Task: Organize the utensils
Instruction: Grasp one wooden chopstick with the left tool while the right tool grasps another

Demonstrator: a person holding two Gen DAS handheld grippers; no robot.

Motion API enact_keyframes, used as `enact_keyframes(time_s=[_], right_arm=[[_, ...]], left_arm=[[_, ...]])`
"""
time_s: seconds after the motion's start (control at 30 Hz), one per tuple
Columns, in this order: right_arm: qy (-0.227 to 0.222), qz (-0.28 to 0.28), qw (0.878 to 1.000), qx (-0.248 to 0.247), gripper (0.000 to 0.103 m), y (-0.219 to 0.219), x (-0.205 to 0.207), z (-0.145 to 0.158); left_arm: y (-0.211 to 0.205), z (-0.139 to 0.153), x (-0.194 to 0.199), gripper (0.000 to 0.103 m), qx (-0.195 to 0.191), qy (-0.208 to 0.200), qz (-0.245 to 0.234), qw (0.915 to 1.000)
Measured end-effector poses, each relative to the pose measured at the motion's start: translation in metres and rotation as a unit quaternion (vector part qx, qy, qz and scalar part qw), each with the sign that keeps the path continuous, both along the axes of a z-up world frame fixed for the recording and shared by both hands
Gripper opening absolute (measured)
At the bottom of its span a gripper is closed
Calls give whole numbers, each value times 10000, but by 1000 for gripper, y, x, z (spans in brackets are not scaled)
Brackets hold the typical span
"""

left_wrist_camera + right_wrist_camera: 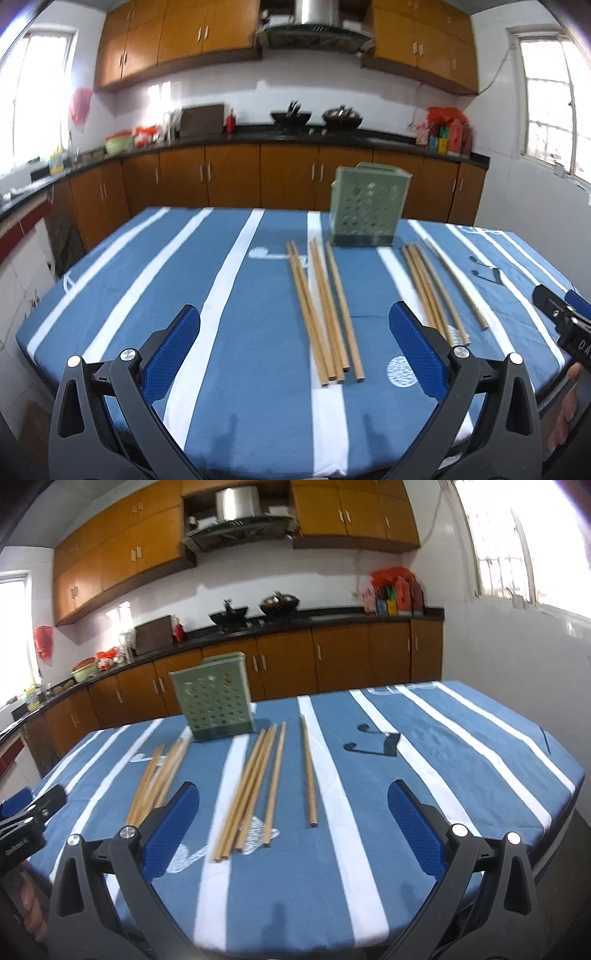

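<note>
Bench with blue-and-white striped cloth [229, 295]: pale green perforated plastic utensil holder [365, 206] upright at far side. Loose wooden chopsticks [325, 314] lying before it. Left tool [295, 347] and right tool [293, 825]: both spread wide, empty, above near edge.

Striped table [229, 406] with chopsticks [325, 314], seemingly ten, green holder [367, 210].

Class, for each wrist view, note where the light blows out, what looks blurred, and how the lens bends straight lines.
Left wrist view: both windows blow out white; the green perforated plastic utensil holder looks motion-smeared; the wooden cabinets bow in curves. Right wrist view: the right-hand window glares; the bamboo chopsticks are slightly soft; the blue-and-white striped tablecloth edge curves.
</note>
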State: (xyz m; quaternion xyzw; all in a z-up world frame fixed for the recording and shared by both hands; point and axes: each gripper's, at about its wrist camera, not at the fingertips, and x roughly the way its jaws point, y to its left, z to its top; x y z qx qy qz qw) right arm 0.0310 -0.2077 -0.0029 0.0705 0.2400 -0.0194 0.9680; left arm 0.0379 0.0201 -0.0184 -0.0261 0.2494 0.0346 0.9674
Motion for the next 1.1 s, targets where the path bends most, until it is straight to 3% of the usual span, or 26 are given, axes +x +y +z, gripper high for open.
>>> enact_keyframes(time_s=[0.23, 0.37, 0.5, 0.63, 0.87, 1.1], right_arm=[[807, -208, 9965, -7, 97, -19, 58, -19], [1347, -179, 9907, -16, 81, -22, 96, -32], [1891, -94, 9819, -19, 59, -22, 132, -56], [2247, -80, 9744, 46, 44, -21, 154, -75], [2176, -65, 9759, -168, 14, -16, 160, -79], [2157, -36, 9764, -140, 13, -17, 159, -79]], left_arm=[[26, -14, 34, 101, -120, 777, 192, 9967], [33, -18, 53, 100, -183, 1010, 168, 9946], [37, -24, 67, 81, -178, 1255, 47, 9919], [35, -33, 76, 67, -262, 1481, -153, 9885], [23, -44, 90, 45, -248, 1800, -504, 9821], [15, -51, 99, 36, -189, 2000, -637, 9776]])
